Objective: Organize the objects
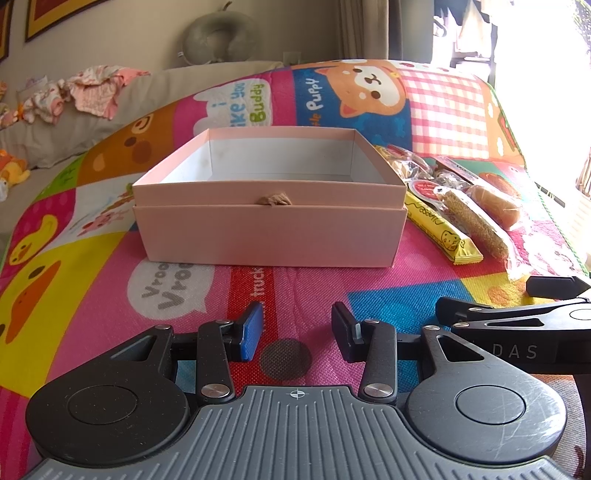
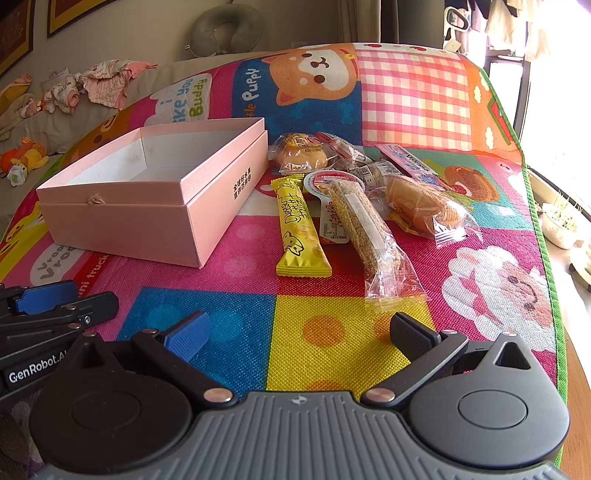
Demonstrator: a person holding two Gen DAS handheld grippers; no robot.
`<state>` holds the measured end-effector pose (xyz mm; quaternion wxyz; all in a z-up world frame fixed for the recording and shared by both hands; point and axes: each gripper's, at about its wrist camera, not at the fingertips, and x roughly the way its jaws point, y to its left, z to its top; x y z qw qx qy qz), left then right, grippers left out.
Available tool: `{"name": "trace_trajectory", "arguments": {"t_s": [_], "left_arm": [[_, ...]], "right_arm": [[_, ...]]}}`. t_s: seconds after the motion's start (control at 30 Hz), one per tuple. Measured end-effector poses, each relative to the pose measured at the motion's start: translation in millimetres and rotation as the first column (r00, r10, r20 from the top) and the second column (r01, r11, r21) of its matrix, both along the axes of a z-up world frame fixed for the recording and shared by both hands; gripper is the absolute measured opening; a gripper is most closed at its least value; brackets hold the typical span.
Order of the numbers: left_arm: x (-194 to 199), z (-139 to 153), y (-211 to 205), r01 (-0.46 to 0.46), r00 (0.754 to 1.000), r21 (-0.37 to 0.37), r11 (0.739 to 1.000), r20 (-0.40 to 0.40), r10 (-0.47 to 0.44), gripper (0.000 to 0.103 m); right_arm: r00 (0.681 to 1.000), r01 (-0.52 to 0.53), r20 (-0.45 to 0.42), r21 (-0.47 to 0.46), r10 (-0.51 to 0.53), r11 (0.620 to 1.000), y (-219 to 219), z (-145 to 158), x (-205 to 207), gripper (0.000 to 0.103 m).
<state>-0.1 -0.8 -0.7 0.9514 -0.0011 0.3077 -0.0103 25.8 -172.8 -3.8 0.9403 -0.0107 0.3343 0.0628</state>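
Observation:
An open, empty pink box (image 1: pixel 269 229) (image 2: pixel 147 221) stands on a colourful cartoon mat (image 2: pixel 332 350). To its right lie several wrapped snacks: a yellow bar (image 2: pixel 300 229) (image 1: pixel 439 229), a sesame bar in clear wrap (image 2: pixel 373 236) (image 1: pixel 476 225), a wrapped bun (image 2: pixel 424 206) (image 1: pixel 498 206), a round bun (image 2: pixel 301 155) and small packets (image 2: pixel 369 166). My left gripper (image 1: pixel 297 336) is open and empty, in front of the box. My right gripper (image 2: pixel 299 332) is open and empty, in front of the snacks.
The mat's green edge (image 2: pixel 546 258) runs along the right, with a wooden surface (image 2: pixel 576 406) and a small white pot (image 2: pixel 561 225) beyond. A beige sofa with baby clothes (image 2: pixel 99 85), plush toys (image 2: pixel 22 158) and a grey neck pillow (image 2: pixel 225 29) lies behind.

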Motion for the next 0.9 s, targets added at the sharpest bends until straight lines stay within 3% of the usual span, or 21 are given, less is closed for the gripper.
{"name": "trace_trajectory", "arguments": {"t_s": [0.7,0.9], "left_arm": [[0,0,-2,-0.001,1.0,0.013,1.0,0.0,0.001,0.045],[0,0,-3,-0.004,1.0,0.018,1.0,0.0,0.004,0.045]], "right_arm": [[1.0,-0.002,-0.006,0.005,0.002,1.0,0,-1,0,0.103],[0.994,-0.037,-0.102,-0.014,0.035,0.999,-1,6,9,0.103]]}}
